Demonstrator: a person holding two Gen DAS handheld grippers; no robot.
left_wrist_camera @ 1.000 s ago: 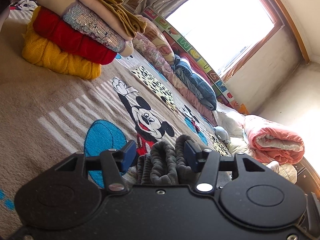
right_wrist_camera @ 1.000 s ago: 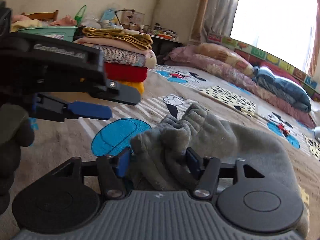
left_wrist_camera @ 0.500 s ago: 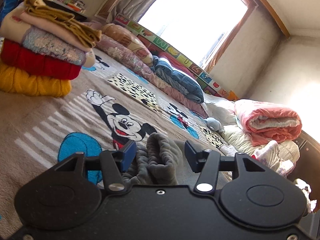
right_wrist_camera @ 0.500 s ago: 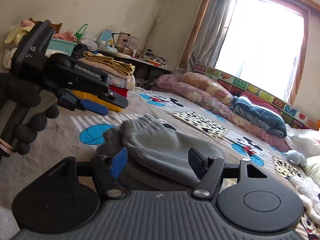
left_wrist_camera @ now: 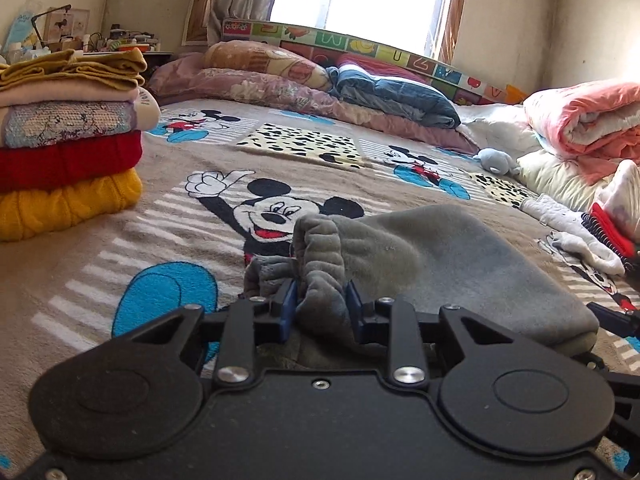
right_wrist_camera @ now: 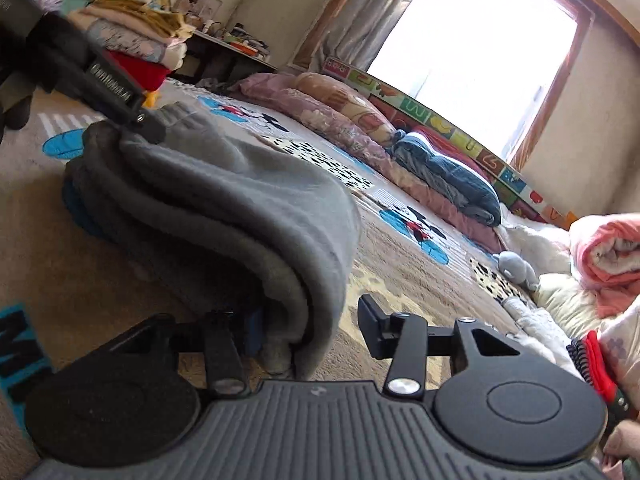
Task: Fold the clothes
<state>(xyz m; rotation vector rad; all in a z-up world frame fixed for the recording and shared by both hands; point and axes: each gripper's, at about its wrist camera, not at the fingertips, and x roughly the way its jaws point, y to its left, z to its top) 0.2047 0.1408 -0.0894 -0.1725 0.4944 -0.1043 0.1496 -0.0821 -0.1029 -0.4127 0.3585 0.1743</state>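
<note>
Both hand-held grippers have swung level; left hand-held gripper (left_wrist_camera: 321, 305) is closing, pinching the grey garment (left_wrist_camera: 432, 264) at its cuff; right hand-held gripper (right_wrist_camera: 310, 326) is closing around the folded edge, right pad clear. Garment lies folded on the bed (left_wrist_camera: 80, 248); next: likely lift to the stack (left_wrist_camera: 68, 136).

left wrist: low, windowward | right wrist: low (tilted) | shared: grey garment (left_wrist_camera: 440, 256)

grey fleece garment (left_wrist_camera: 440, 256), tan cartoon-mouse blanket (left_wrist_camera: 120, 216), yellow & red knits (left_wrist_camera: 68, 184)
</note>
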